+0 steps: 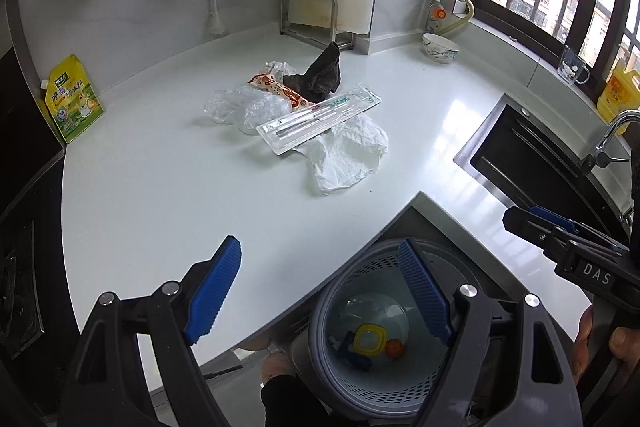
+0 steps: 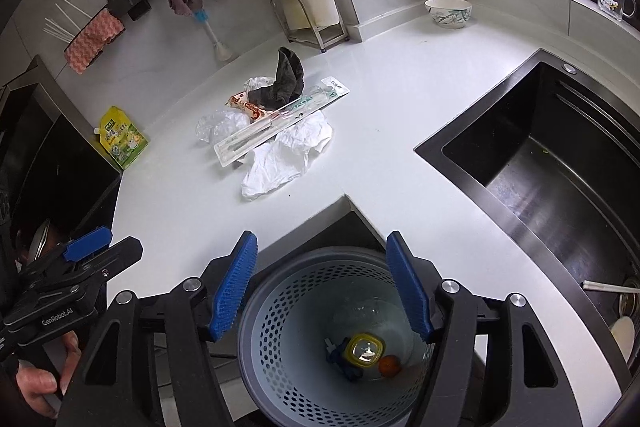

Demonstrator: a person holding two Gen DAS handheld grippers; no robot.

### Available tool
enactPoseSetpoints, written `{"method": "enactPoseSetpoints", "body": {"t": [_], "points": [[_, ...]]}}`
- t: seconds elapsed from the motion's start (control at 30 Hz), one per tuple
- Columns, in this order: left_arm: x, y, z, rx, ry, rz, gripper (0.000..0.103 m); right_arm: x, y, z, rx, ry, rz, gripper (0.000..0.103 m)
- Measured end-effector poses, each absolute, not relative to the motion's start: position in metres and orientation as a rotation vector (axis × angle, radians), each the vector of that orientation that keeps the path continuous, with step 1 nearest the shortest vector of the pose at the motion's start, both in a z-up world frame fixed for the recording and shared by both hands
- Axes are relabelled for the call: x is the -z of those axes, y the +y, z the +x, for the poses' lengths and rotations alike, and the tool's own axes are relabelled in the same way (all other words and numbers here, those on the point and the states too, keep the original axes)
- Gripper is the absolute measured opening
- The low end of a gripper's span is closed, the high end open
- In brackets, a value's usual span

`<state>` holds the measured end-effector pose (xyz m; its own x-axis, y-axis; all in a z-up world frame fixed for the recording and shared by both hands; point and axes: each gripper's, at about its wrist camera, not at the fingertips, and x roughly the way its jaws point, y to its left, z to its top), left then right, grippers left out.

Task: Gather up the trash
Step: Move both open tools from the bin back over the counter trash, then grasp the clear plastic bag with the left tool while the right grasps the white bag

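Looking through the left wrist camera, the left gripper (image 1: 320, 291) is seen with its two blue pads standing wide apart, and nothing is held between them. Below it, one grey perforated trash bin (image 1: 360, 379) is placed in the notch of the white counter (image 1: 160, 187); three small items can be counted at its bottom, namely one yellow-rimmed lid (image 1: 370, 339), one small orange ball (image 1: 395, 348) and one blue piece that cannot be identified. One pile of trash is found in the middle of the counter, well apart from the bin: one long clear blister pack (image 1: 320, 117), one crumpled white paper (image 1: 348, 155), one clear plastic bag (image 1: 240, 107), one red printed wrapper (image 1: 280, 89) and one dark cloth (image 1: 320, 75). One yellow-green pouch (image 1: 74, 99) is stood at the left edge, and one bowl (image 1: 440, 47) near the window. The right gripper (image 1: 532, 217) is seen at the right side.

From the right wrist camera, the right gripper (image 2: 322, 287) is shown with its jaws also well open and empty, directly above the same bin (image 2: 280, 367). The same five pieces of trash are seen on the counter (image 2: 400, 147), with the blister pack (image 2: 276, 119) lying across the white paper (image 2: 288, 155). One black sink (image 2: 560, 167) is located to the right. The left gripper (image 2: 104, 245) is seen at the left, held by one hand (image 2: 44, 375).
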<state>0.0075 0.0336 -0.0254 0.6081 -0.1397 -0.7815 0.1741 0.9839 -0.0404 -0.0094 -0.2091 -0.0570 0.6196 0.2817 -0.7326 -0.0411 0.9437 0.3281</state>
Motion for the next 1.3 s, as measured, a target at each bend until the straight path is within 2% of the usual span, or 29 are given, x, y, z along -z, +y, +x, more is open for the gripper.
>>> {"method": "enactPoseSetpoints", "body": {"t": [0.33, 0.73, 1.2, 1.3], "points": [[0.024, 0.076, 0.054, 0.169, 0.893, 0.056, 0.081, 0.064, -0.172, 0.046, -0.183, 0.905, 0.289, 0.064], [0.039, 0.126, 0.149, 0.168, 0.897, 0.078, 0.082, 0.087, -0.131, 0.116, -0.13, 0.933, 0.336, 0.064], [0.073, 0.132, 0.239, 0.282, 0.91, 0.148, 0.082, 0.118, -0.116, 0.16, 0.042, 0.951, 0.374, 0.064], [0.08, 0.129, 0.251, 0.305, 0.916, 0.162, 0.082, 0.121, -0.114, 0.165, 0.071, 0.948, 0.372, 0.067]]}}
